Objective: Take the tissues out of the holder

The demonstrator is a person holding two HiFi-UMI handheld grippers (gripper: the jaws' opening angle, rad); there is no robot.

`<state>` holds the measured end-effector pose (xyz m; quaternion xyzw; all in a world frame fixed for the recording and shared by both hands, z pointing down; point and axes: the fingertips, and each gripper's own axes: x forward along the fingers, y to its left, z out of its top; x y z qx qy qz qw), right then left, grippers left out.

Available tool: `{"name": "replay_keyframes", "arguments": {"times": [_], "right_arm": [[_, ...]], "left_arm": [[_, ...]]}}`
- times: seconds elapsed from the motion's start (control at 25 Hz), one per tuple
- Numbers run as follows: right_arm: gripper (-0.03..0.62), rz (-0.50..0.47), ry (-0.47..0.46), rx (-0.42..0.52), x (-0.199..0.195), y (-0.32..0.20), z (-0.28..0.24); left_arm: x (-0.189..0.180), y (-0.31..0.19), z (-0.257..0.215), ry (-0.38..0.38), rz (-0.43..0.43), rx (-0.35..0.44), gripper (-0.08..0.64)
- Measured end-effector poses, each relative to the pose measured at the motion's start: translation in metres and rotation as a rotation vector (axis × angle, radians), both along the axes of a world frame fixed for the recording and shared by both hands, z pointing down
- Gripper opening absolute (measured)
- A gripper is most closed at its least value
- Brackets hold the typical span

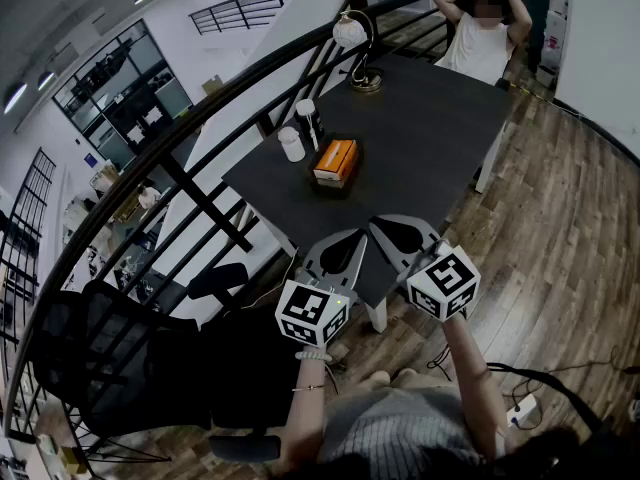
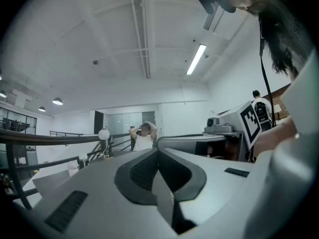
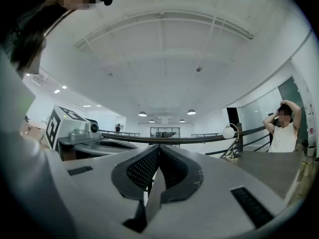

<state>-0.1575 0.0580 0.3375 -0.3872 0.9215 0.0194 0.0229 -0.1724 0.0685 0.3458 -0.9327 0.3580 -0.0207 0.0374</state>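
Tissue holder (image 1: 335,161): orange-topped box on the dark table (image 1: 430,128), towards its near-left part, untouched
Beside it: a white cup (image 1: 291,144) and a taller dark-banded cup (image 1: 309,123), just to the holder's left
Far end: a lamp (image 1: 353,36) with a round white shade, and a seated person (image 1: 482,30) with hands behind the head
Left gripper (image 1: 350,238): level, over the table's near edge, well short of the holder, jaws clenched on nothing
Right gripper (image 1: 385,225): close alongside it, jaws likewise pressed together, empty
Left of the table: a dark railing (image 1: 200,118) and a black chair (image 1: 110,358)
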Motion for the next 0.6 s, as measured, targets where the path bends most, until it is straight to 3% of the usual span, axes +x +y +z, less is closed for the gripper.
{"name": "replay_keyframes", "arguments": {"times": [0.6], "right_arm": [[0.014,-0.005,0.023,0.032,0.012,0.007,-0.008]], "left_arm": [[0.011,0.004,-0.007,0.007,0.002,0.009,0.008]]}}
